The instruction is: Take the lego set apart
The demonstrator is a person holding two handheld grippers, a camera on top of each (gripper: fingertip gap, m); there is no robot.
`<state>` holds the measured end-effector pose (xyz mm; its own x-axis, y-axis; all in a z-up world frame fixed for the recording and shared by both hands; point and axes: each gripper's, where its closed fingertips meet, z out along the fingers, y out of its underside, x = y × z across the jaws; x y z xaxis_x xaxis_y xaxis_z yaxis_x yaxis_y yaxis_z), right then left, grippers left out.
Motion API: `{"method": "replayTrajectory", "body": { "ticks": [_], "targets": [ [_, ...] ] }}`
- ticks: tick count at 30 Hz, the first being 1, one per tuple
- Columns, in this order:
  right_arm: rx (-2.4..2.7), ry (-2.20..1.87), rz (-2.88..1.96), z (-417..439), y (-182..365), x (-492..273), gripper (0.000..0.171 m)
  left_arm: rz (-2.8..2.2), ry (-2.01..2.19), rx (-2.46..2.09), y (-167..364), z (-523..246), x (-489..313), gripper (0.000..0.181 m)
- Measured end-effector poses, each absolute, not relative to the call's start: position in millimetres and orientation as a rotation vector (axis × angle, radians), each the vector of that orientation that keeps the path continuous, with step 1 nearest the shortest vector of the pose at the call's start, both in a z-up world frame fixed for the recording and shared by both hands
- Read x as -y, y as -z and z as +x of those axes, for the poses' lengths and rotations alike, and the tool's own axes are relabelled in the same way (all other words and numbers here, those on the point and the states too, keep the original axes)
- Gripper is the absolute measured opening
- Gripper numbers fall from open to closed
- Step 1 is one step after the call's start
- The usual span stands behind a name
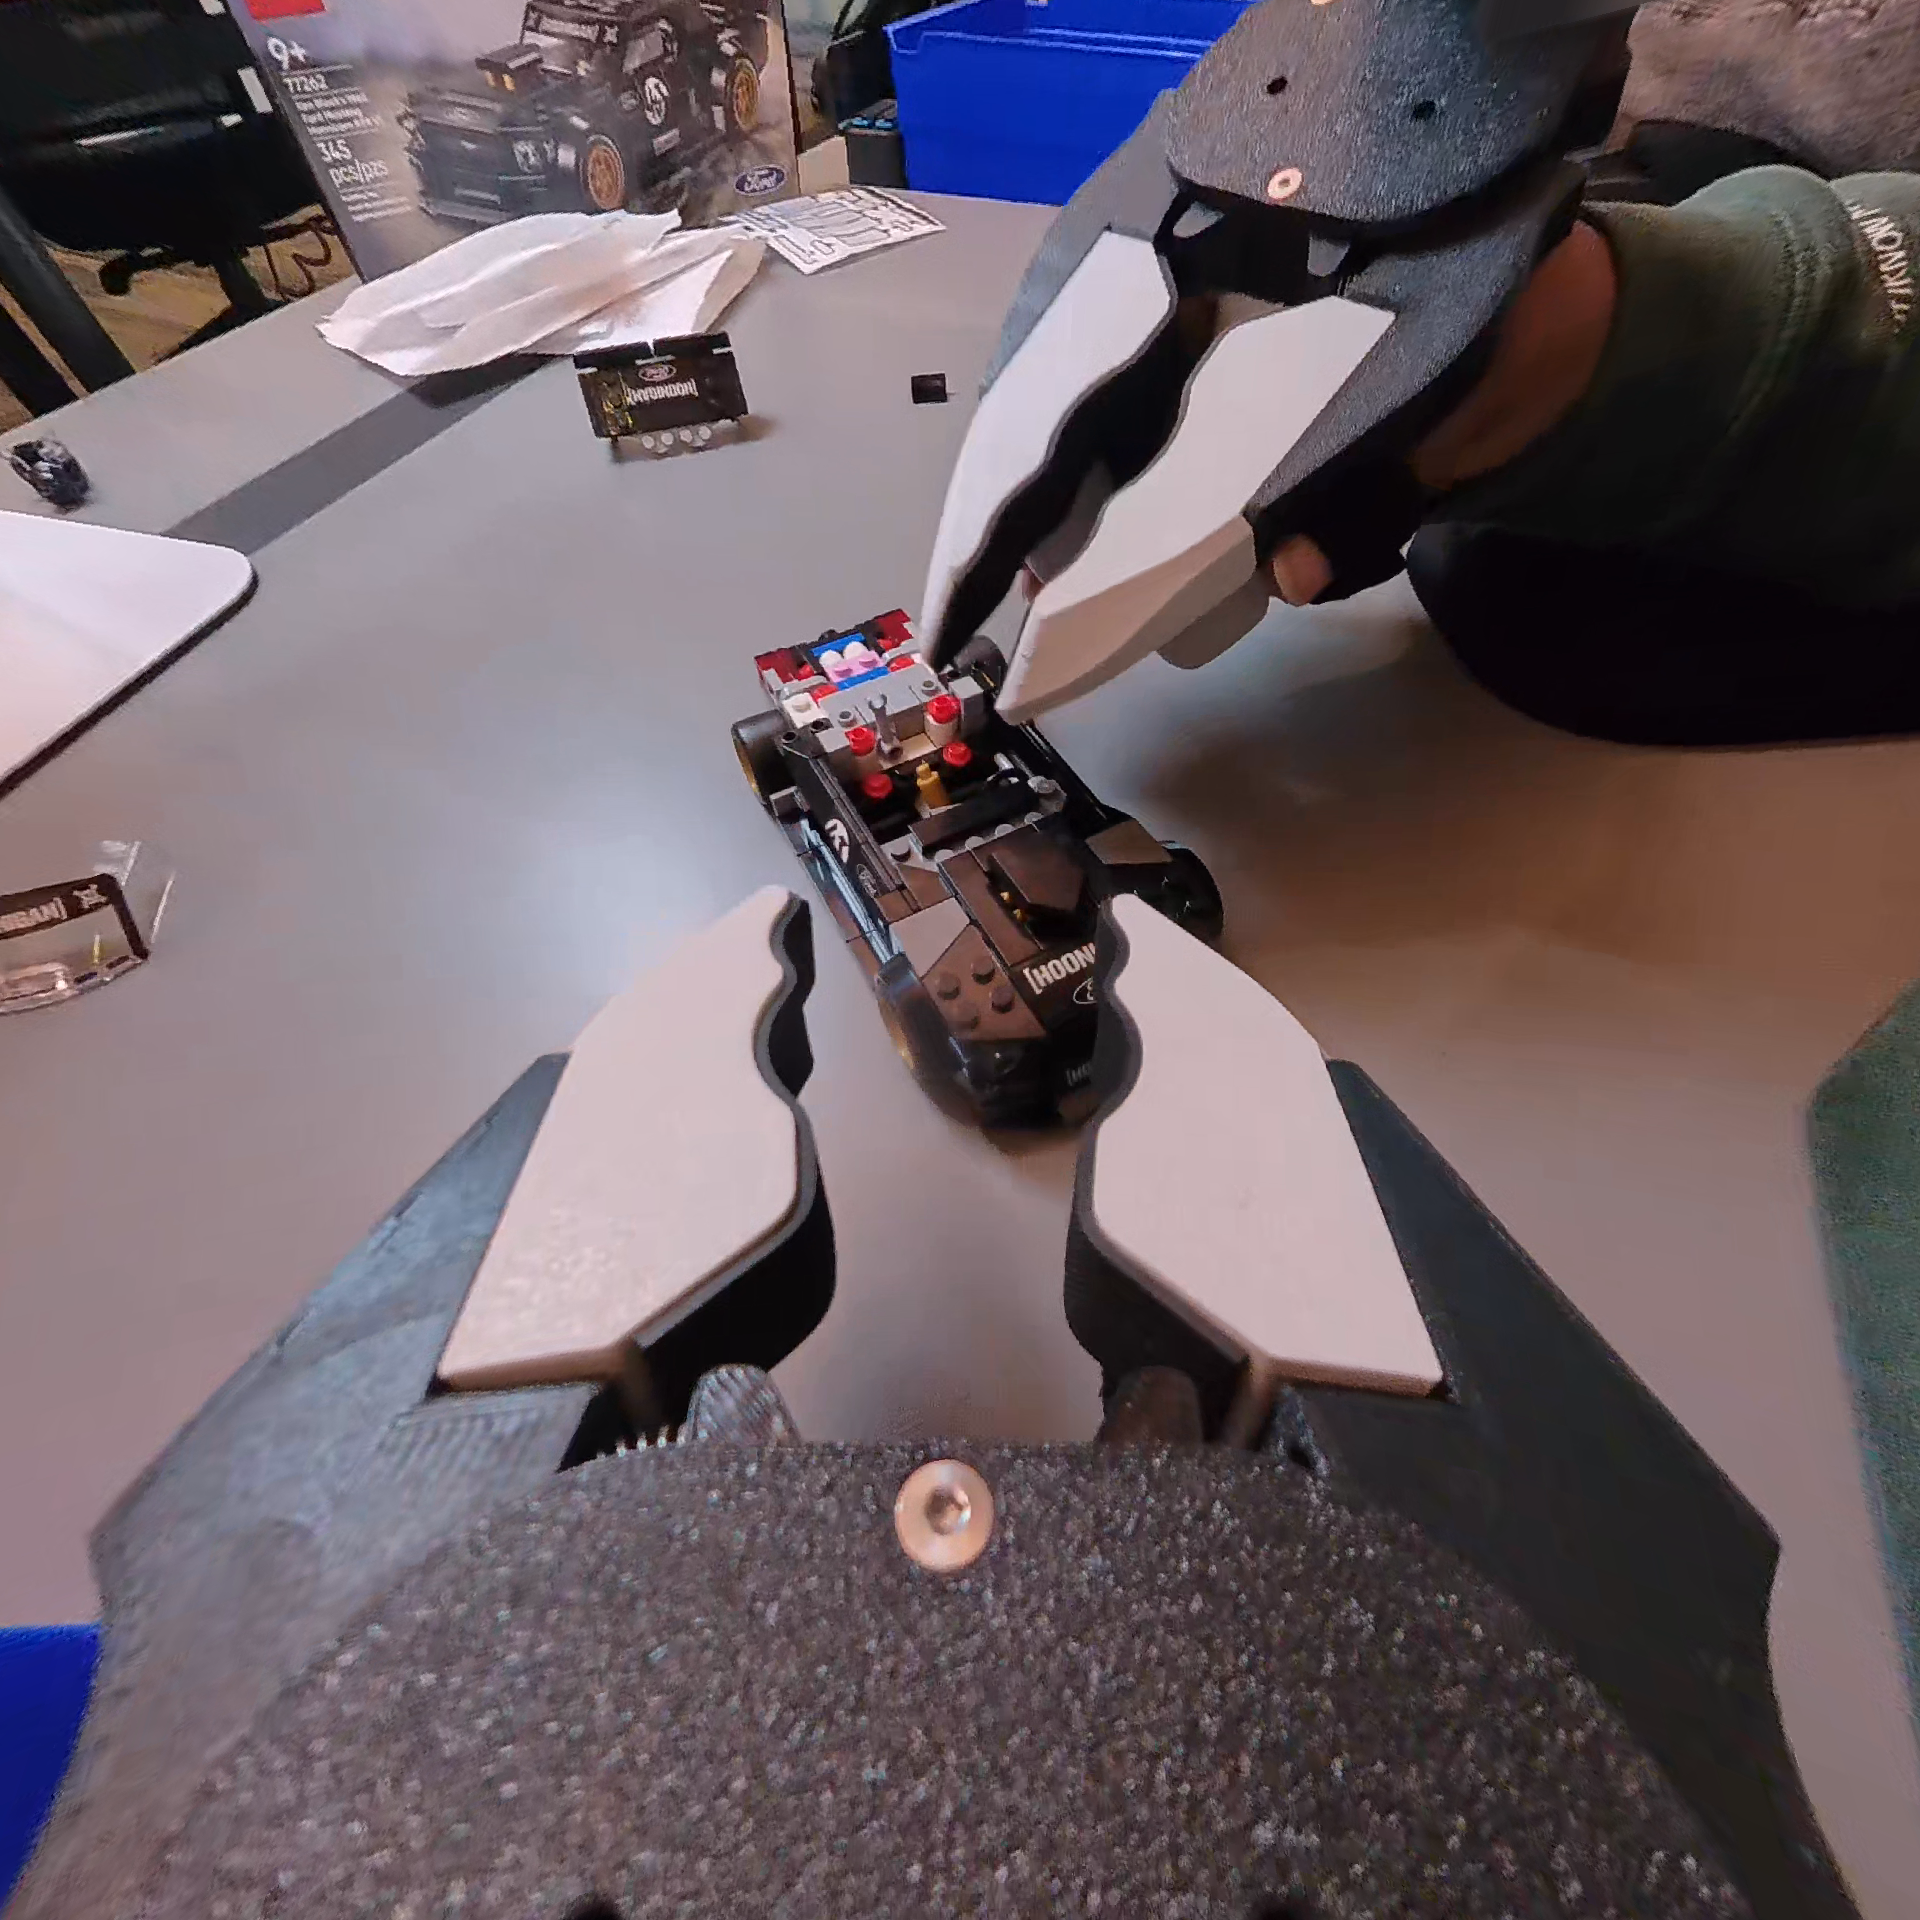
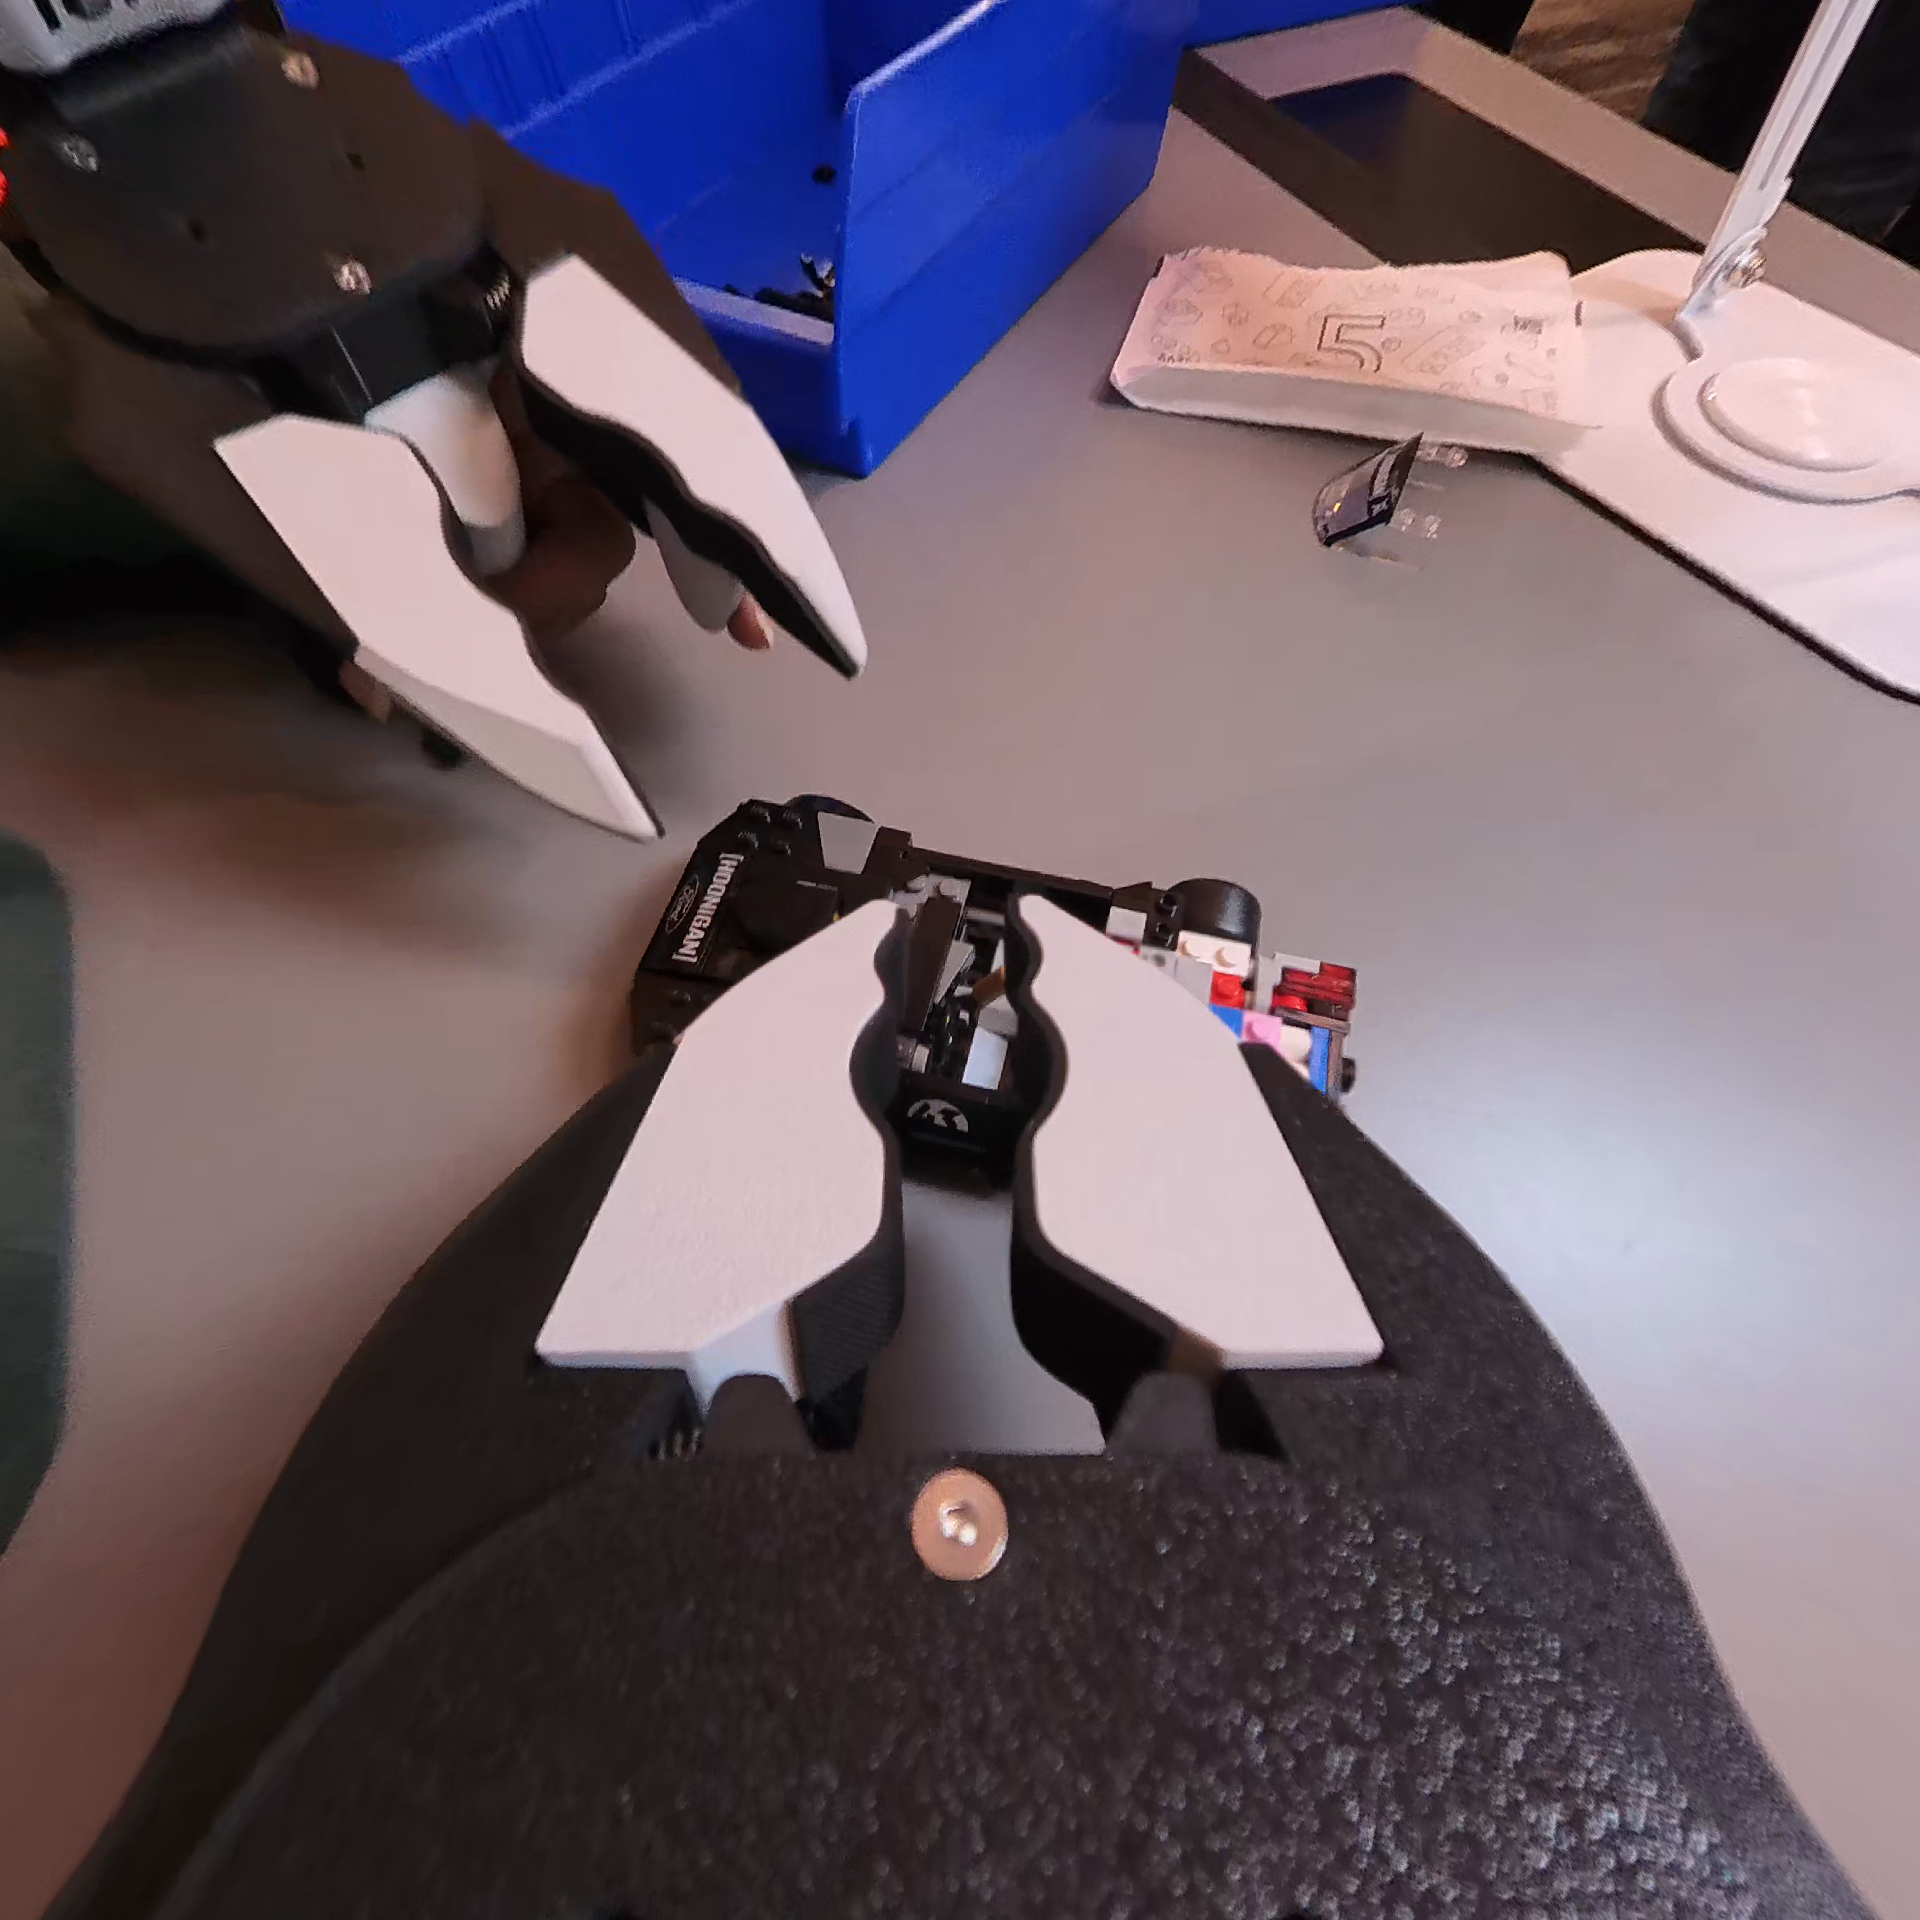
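A black lego car (image 1: 935, 862) stands on the grey table (image 1: 468, 675), roof off, with red, grey and blue bricks showing inside. My left gripper (image 1: 961, 909) is open, its fingers on either side of the car's front end; the left finger is clear of the car. My right gripper (image 1: 974, 686) comes down from the upper right onto the car's rear right corner, jaws a narrow gap apart. In the right wrist view the right gripper (image 2: 956, 912) hangs over the car (image 2: 748, 925), hiding its middle. The left gripper (image 2: 748, 746) is open beyond the car's nose.
The set's box (image 1: 520, 104), white paper bags (image 1: 540, 281) and a sticker sheet (image 1: 842, 223) lie at the back. Loose parts: a black panel (image 1: 660, 395), a small black piece (image 1: 928, 388), a clear-based piece (image 1: 73, 925). A blue bin (image 2: 831, 208) and a white stand base (image 2: 1766, 436) are nearby. Left tips to right tips: about 6 centimeters. From either gripper's tips it is about 20 centimeters to the clear-based piece (image 1: 73, 925).
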<state>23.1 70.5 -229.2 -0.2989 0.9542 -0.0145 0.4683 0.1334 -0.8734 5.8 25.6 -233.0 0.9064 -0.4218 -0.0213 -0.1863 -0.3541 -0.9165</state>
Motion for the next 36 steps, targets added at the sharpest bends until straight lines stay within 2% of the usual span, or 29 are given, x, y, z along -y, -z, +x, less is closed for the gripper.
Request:
{"method": "replayTrajectory", "body": {
  "ticks": [3,6,8,11,14,19,24,25,29,36],
  "targets": [
    [1.764,-1.115,-1.341,18,220,-75,0.025,-1.925,0.245,-0.432,233,6,-28,0.055],
    [1.677,-1.105,-1.328,12,214,-83,0.044,-1.910,0.188,-0.412,231,0,-29,0.056],
    [1.620,-1.054,-1.303,9,211,-91,0.064,-1.910,0.164,-0.380,230,-7,-30,0.061],
    [1.548,-0.967,-1.234,6,205,-101,0.078,-1.896,0.228,-0.293,224,-15,-28,0.064],
    [1.477,-0.916,-1.162,6,193,-109,0.070,-1.885,0.275,-0.237,221,-24,-26,0.053],
    [1.437,-0.915,-1.166,9,191,-118,0.040,-1.812,0.229,-0.237,210,-35,-25,0.016],
    [1.441,-0.891,-1.219,13,197,-128,0.005,-1.849,0.221,-0.245,219,-37,-27,0.000],
    [1.457,-0.887,-1.228,14,199,-128,0.000,-1.852,0.224,-0.253,220,-35,-27,0.000],
    [1.573,-0.914,-1.284,16,212,-121,0.000,-1.894,0.227,-0.329,230,-22,-29,0.007],
    [1.830,-0.916,-1.454,17,241,-104,0.015,-1.991,0.190,-0.463,250,-1,-32,0.048]
  ]
}}
